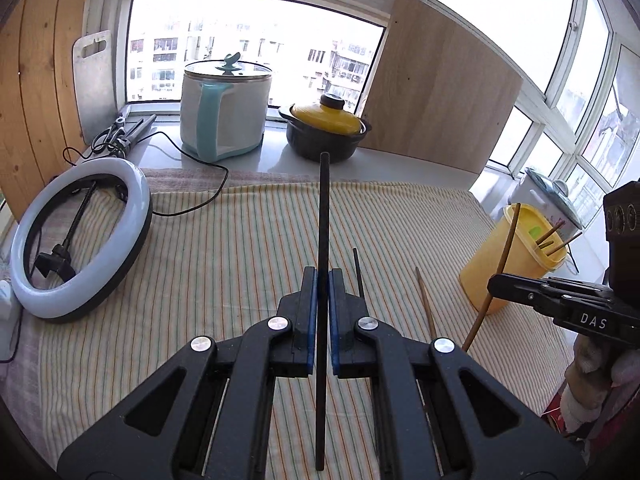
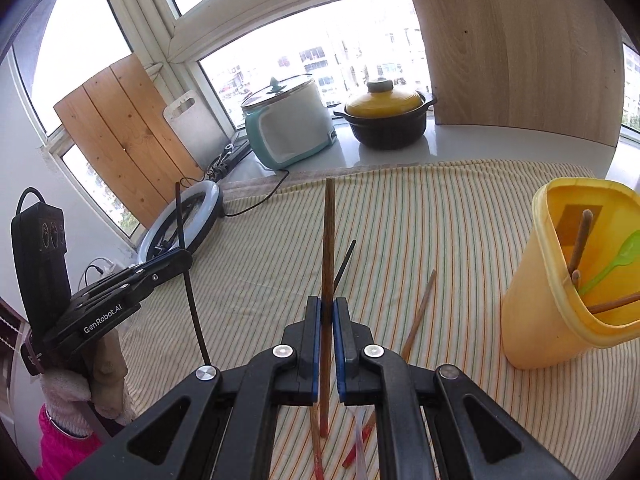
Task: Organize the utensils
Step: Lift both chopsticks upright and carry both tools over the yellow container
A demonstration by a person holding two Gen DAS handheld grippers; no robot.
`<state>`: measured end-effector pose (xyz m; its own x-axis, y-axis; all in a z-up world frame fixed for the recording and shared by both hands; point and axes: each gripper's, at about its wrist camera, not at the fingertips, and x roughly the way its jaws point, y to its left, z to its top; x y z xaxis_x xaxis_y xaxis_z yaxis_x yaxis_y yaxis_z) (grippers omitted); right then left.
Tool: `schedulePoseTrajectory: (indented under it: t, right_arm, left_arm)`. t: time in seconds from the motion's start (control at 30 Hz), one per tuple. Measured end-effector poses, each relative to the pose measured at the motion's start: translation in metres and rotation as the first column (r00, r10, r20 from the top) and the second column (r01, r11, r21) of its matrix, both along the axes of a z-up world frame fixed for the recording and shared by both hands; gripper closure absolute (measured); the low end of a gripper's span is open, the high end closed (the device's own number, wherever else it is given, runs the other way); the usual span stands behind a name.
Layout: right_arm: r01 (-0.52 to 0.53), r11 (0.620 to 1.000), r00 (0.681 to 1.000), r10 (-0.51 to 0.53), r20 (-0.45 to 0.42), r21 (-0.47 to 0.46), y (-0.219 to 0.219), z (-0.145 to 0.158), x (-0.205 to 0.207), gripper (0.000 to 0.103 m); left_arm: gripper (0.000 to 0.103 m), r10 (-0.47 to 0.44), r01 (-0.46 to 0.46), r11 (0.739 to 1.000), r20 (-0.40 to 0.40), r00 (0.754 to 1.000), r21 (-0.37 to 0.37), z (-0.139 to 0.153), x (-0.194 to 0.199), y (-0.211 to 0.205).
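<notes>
The left gripper (image 1: 323, 276) has its fingers (image 1: 310, 300) clamped on a black chopstick (image 1: 323, 208), which runs upright between the pads, sticking out well beyond the tips and back under the gripper. The right gripper (image 2: 327, 304) is closed the same way on a brown chopstick (image 2: 329, 232). Beyond the right fingers, a second black chopstick (image 2: 345, 264) and a second brown one (image 2: 420, 312) lie on the striped cloth (image 2: 440, 240) over the table. To their right stands the yellow cup (image 2: 536, 320), holding sticks and a green spoon (image 2: 612, 264).
</notes>
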<state>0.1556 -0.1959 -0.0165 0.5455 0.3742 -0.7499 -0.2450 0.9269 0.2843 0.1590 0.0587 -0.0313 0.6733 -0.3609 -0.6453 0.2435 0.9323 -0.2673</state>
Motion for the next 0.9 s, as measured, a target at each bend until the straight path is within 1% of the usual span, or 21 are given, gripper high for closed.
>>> schedulePoseTrajectory:
  t: [0.13,0.2,0.37,0.63,0.77,0.9]
  right_arm:
    - [-0.013,1.000,0.999,0.013,0.030,-0.005,-0.005,0.007,-0.013,0.099]
    - [-0.015,1.000,0.999,0.015,0.049,-0.006,-0.008,0.011,-0.019,0.099]
    - [-0.009,1.000,0.994,0.009,0.107,0.001,-0.018,0.027,-0.033,0.099]
    - [0.014,0.999,0.983,-0.020,0.182,0.030,-0.052,0.058,-0.054,0.099]
    - [0.034,0.999,0.972,-0.036,0.231,0.013,-0.072,0.076,-0.065,0.099]
    - [0.080,0.997,0.956,-0.074,0.282,-0.008,-0.095,0.092,-0.080,0.099]
  left_arm:
    - [0.100,0.008,-0.008,1.000,0.028,1.000,0.005,0.008,-0.017,0.004]
    - [0.100,0.008,-0.008,1.000,0.039,0.999,-0.014,0.014,-0.024,0.006]
    - [0.100,-0.009,0.011,1.000,0.086,0.996,-0.024,0.033,-0.035,-0.001]
    - [0.100,-0.077,0.085,0.995,0.155,0.985,-0.043,0.063,-0.049,-0.030]
    - [0.100,-0.109,0.121,0.991,0.177,0.978,-0.061,0.077,-0.051,-0.046]
    - [0.100,-0.134,0.151,0.986,0.201,0.970,-0.072,0.089,-0.051,-0.063]
